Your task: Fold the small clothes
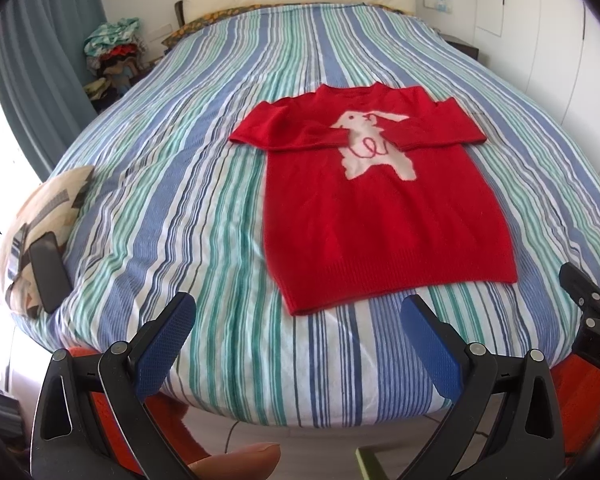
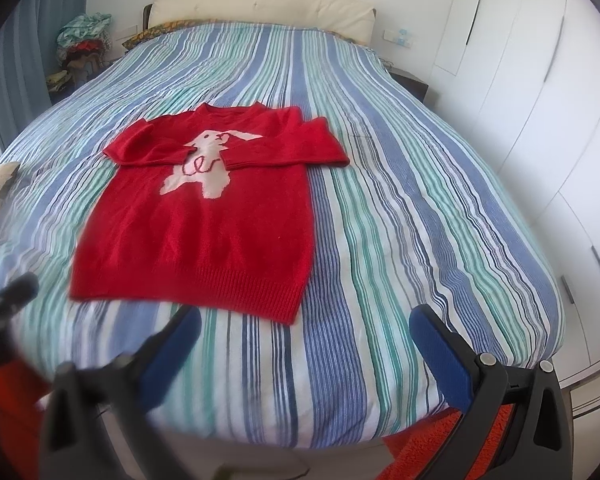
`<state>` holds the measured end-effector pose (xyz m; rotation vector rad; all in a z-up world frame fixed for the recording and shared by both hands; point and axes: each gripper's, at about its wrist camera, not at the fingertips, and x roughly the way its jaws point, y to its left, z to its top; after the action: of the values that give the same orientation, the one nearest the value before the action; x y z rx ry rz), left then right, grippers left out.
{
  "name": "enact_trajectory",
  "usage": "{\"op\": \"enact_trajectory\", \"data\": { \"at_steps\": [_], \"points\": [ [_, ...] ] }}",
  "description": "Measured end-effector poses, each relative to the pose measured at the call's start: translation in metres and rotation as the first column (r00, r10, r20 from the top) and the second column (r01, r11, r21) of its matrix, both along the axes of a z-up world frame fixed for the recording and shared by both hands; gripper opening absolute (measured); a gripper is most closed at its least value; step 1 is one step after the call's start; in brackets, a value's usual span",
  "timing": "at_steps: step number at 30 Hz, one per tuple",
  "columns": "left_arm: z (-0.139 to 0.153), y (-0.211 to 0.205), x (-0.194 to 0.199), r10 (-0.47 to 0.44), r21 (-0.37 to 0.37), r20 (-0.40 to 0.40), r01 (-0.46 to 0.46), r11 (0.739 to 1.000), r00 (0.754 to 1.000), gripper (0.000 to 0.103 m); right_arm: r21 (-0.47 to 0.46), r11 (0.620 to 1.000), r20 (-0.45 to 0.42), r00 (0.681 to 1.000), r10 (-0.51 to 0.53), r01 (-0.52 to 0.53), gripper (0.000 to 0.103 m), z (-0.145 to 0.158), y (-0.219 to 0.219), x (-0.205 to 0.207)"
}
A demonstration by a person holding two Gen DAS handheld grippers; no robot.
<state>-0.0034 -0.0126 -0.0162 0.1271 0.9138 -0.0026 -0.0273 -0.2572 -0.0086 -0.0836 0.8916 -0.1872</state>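
A small red sweater (image 1: 384, 216) with a white rabbit motif lies flat on the striped bed cover (image 1: 204, 184), both sleeves folded across its chest. The right wrist view has the same sweater (image 2: 204, 232) left of centre. My left gripper (image 1: 298, 310) is open, hovering just short of the sweater's hem near the bed's foot. My right gripper (image 2: 306, 322) is open too, by the hem's right corner, with nothing between its blue pads (image 2: 440, 352). The right gripper's body (image 1: 592, 316) shows at the left wrist view's right edge.
A patterned cushion (image 1: 40, 220) with a dark phone (image 1: 50, 276) on it lies at the bed's left edge. A heap of clothes (image 1: 112, 52) stands by the curtain. White wardrobe doors (image 2: 540, 100) line the right side. An orange rug (image 2: 420, 452) lies under the bed's foot.
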Motion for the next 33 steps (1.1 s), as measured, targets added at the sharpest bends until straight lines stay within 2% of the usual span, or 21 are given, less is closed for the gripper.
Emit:
{"op": "enact_trajectory", "data": {
  "at_steps": [14,16,20,25,29,31,33],
  "points": [
    [-0.01,0.003,0.004,0.004,0.007,-0.022,-0.004,1.0,1.0,0.102,-0.004,1.0,-0.007,1.0,-0.008,0.008,0.103,-0.002,-0.002,0.002],
    [-0.015,0.007,0.007,0.014,0.003,-0.039,-0.014,1.0,0.999,0.102,-0.007,1.0,-0.008,1.0,-0.007,0.007,0.103,-0.003,-0.002,0.002],
    [-0.024,0.022,0.014,0.05,-0.056,-0.101,-0.056,0.997,0.994,0.102,-0.011,1.0,-0.012,1.0,-0.006,0.006,0.103,-0.003,-0.002,0.002],
    [-0.028,0.027,0.013,0.069,-0.046,-0.094,-0.074,0.996,0.993,0.102,-0.017,1.0,-0.012,1.0,-0.011,0.01,0.103,-0.003,-0.002,0.002],
    [-0.038,0.031,0.021,0.047,-0.043,-0.114,-0.052,0.998,0.992,0.102,-0.016,1.0,-0.015,1.0,-0.008,0.008,0.103,-0.004,-0.002,0.002],
    [-0.051,0.045,0.032,0.033,-0.088,-0.162,-0.048,0.995,0.986,0.101,-0.009,1.0,-0.012,1.0,-0.002,0.002,0.103,-0.005,-0.003,0.003],
    [-0.064,0.066,0.042,0.038,-0.165,-0.211,-0.074,0.983,0.977,0.101,0.042,0.999,0.015,0.999,0.031,-0.031,0.103,-0.008,-0.011,0.005]
  ]
}}
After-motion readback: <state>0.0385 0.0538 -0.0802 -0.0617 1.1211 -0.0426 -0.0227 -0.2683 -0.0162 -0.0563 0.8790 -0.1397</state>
